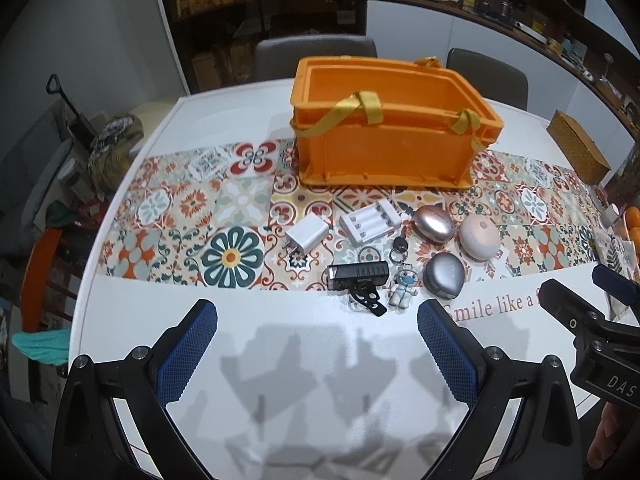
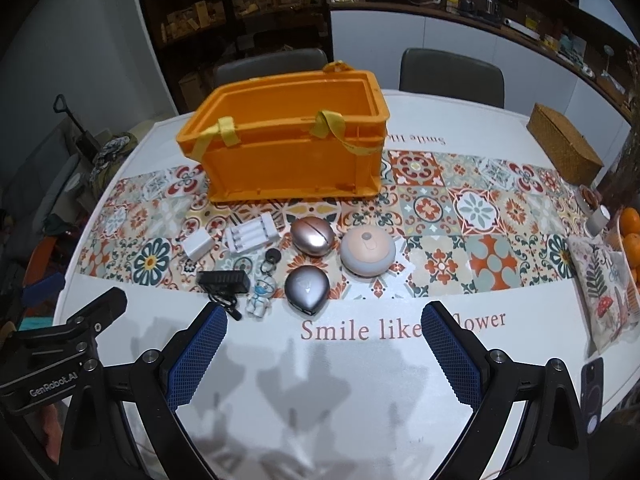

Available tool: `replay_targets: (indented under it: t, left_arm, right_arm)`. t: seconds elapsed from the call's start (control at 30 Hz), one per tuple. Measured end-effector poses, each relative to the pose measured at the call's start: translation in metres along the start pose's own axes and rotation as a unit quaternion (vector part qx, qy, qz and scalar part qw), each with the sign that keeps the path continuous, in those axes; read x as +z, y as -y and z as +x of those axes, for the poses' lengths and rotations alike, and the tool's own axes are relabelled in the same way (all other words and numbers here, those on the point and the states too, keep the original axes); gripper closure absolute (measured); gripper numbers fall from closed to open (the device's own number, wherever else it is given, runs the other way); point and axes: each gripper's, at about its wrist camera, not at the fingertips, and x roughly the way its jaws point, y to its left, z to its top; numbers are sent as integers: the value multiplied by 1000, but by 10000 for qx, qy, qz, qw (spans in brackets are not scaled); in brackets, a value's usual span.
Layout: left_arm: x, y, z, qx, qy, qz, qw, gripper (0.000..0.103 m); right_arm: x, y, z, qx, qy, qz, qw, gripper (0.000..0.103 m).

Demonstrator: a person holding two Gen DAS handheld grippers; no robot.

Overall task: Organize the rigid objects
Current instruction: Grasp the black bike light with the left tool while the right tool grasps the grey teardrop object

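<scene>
Together, both views show the orange crate (image 1: 384, 152) standing open on the tiled runner of the tabletop (image 1: 280, 360), with small items grouped at its 6 o'clock: a white charger (image 1: 305, 237), battery holder (image 1: 370, 221), black bike light (image 1: 358, 276), astronaut keychain (image 1: 402, 289), two metallic pebble cases (image 2: 312, 236) and a round peach lamp (image 2: 368, 252). Only the right wrist view shows a phone (image 2: 592, 394) at 4 o'clock. The left gripper (image 1: 318, 344) and right gripper (image 2: 324, 352) hover with jaws wide apart, holding nothing.
</scene>
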Motion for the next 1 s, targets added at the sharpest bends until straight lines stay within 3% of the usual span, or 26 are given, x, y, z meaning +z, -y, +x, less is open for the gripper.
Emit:
replay_targets:
  t: [0.27,1.0]
  left_arm:
    - [1,-1,31,67,-239,-111,9996,1]
    - [4,2,107,113,-924,-169,9955,1]
  right_arm:
    - [11,-2,33,-94,-90,-260,9996,5]
    - [14,-2,136,132,-1093,-209,9937,21]
